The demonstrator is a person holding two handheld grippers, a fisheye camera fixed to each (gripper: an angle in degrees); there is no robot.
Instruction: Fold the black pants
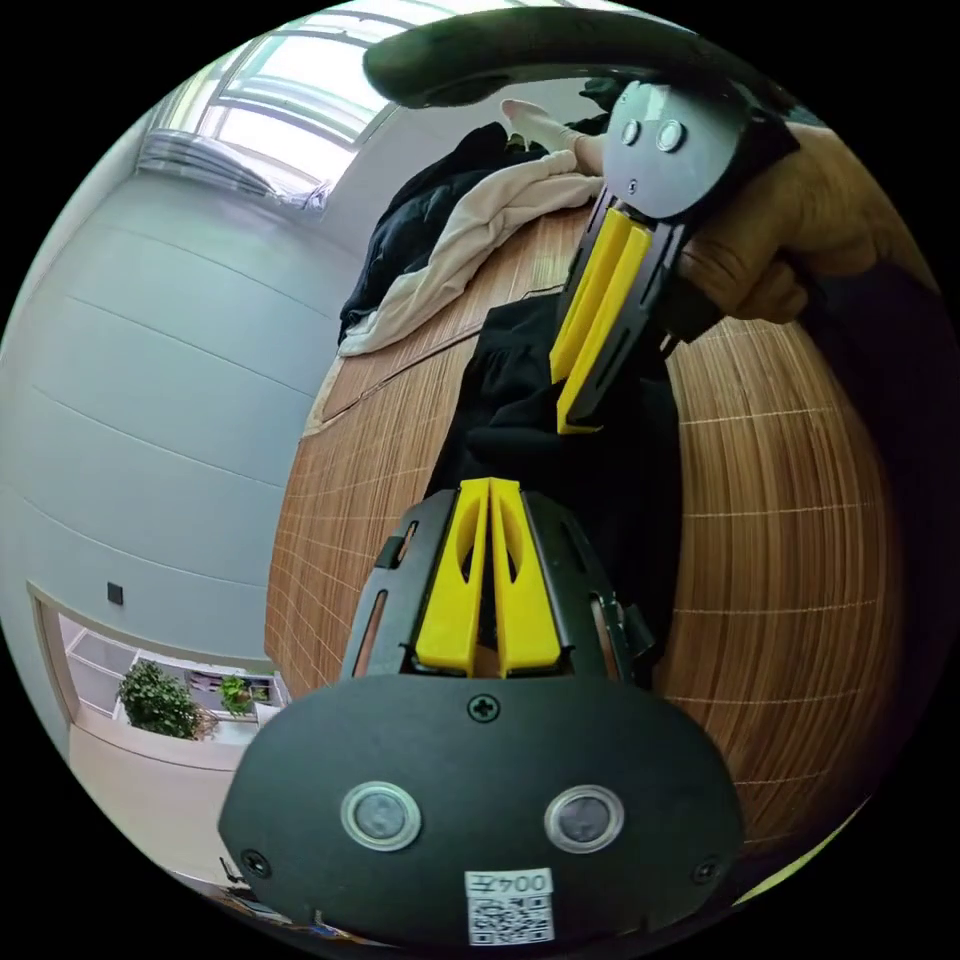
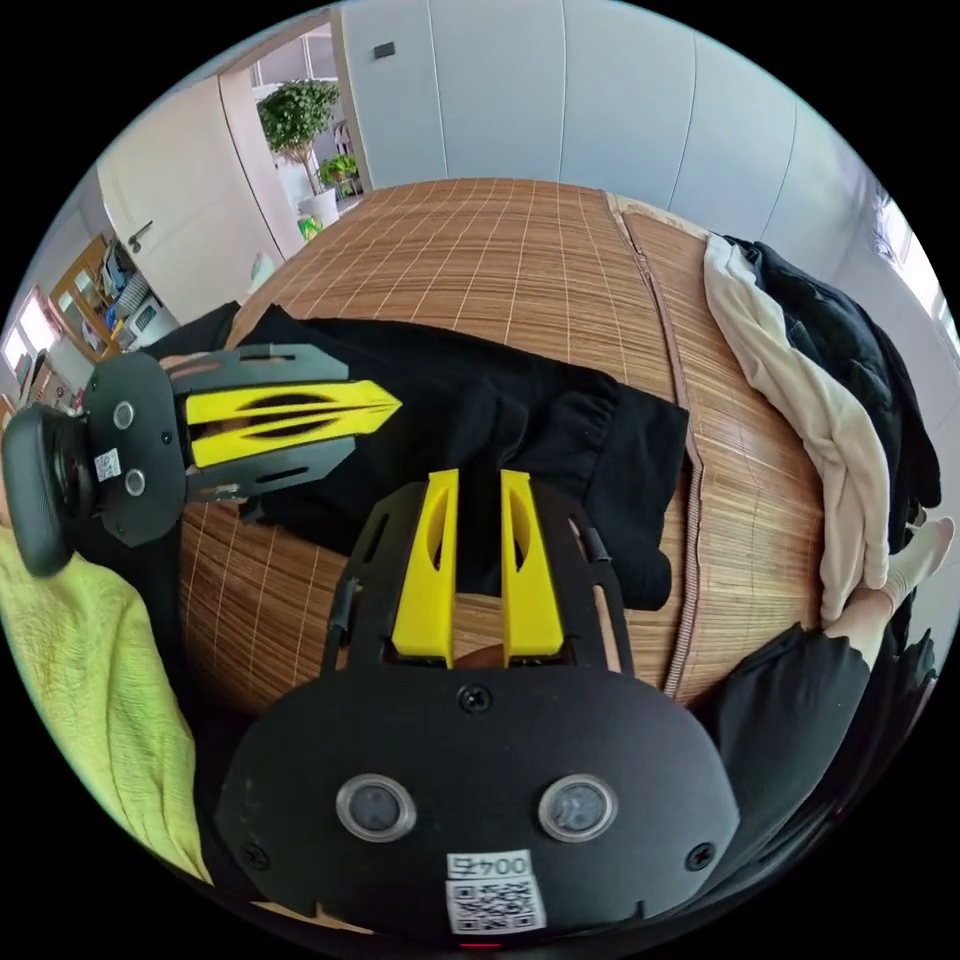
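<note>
The black pants (image 2: 560, 430) lie spread across a bamboo mat (image 2: 500, 250), with the gathered waistband toward the clothes pile. My right gripper (image 2: 478, 478) holds a thick fold of the black cloth between its yellow jaws, which stand a little apart. From the side, the left gripper (image 2: 395, 405) reaches in, its jaws pressed together at the tip on the pants. In the left gripper view the pants (image 1: 620, 480) bunch up at my left gripper (image 1: 490, 484), and the right gripper (image 1: 572, 422) comes down onto the same bunch, held by a hand (image 1: 800, 240).
A pile of cream and black clothes (image 2: 810, 400) lies along the mat's far edge by a socked foot (image 2: 925, 550). A yellow-green sleeve (image 2: 90, 680) is at the near side. Grey walls, a window (image 1: 280, 110) and a doorway with plants (image 2: 300, 110) surround the mat.
</note>
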